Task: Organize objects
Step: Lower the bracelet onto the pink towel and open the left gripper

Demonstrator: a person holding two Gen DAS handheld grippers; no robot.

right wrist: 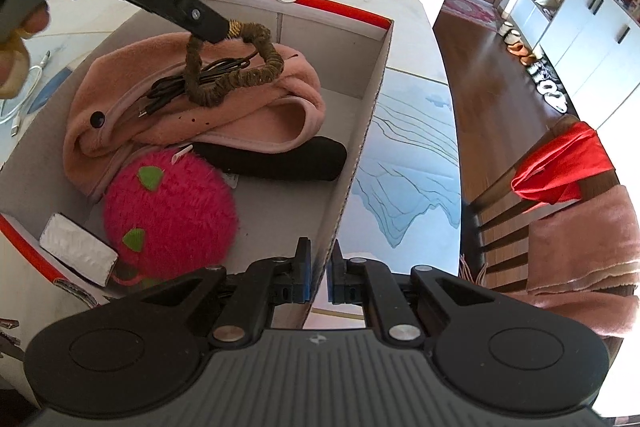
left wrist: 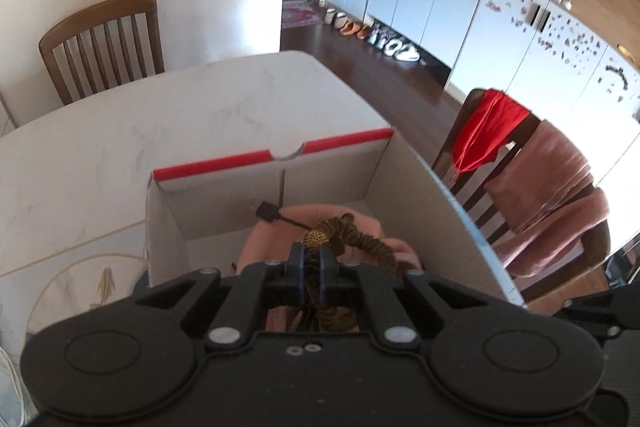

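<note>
A white cardboard box with a red rim stands on the table. My left gripper is shut on a brown coiled hair tie with a gold bead and holds it just over a pink cloth inside the box; the left gripper's fingers show in the right wrist view. A black cable lies on the cloth. A pink fuzzy ball, a black roll and a white block also lie in the box. My right gripper grips the box's near wall.
The marble table holds a blue-patterned mat right of the box and a white cable to its left. Wooden chairs stand at the far side and at the right with red and pink cloths.
</note>
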